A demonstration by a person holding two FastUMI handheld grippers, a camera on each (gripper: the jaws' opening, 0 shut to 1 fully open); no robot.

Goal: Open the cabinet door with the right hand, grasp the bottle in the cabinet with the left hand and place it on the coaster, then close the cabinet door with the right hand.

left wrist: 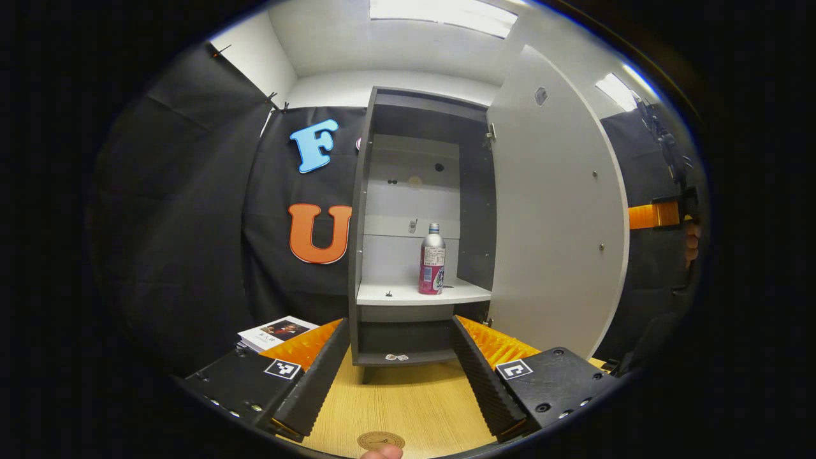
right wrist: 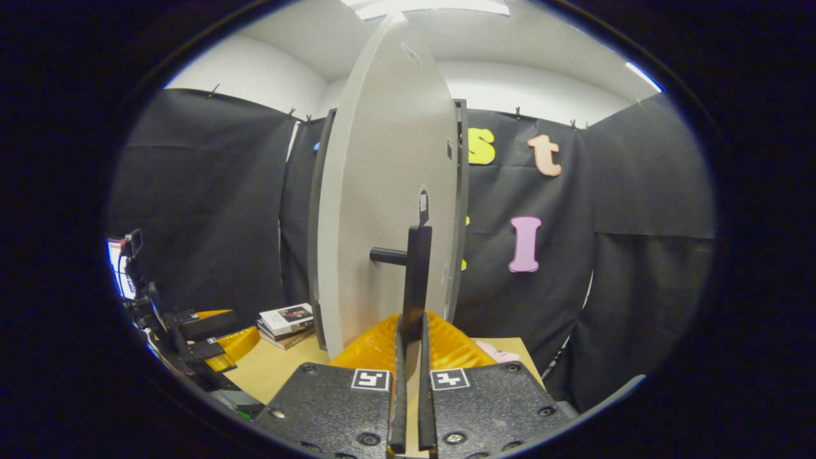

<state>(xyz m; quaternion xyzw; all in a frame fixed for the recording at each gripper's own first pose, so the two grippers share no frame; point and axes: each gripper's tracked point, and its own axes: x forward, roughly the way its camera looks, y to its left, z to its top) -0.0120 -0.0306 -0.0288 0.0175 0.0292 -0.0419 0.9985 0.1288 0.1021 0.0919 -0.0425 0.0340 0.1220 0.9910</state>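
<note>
A silver bottle (left wrist: 432,258) with a red label stands upright on the middle shelf of the grey cabinet (left wrist: 421,296). Its white door (left wrist: 554,210) is swung wide open to the right. My left gripper (left wrist: 400,322) is open, low over the wooden table, a good way in front of the bottle. A round brown coaster (left wrist: 380,441) lies on the table just under it. In the right gripper view, my right gripper (right wrist: 411,317) is shut on the lower end of the door's (right wrist: 382,191) black handle (right wrist: 417,268). That gripper (left wrist: 663,213) also appears beyond the door's edge.
Stacked books (left wrist: 277,331) lie on the table left of the cabinet, also seen as books (right wrist: 287,319) in the right gripper view. A fingertip (left wrist: 382,452) shows by the coaster. A pink object (right wrist: 497,350) lies on the table (right wrist: 274,370) right of the door. Black cloth walls surround the booth.
</note>
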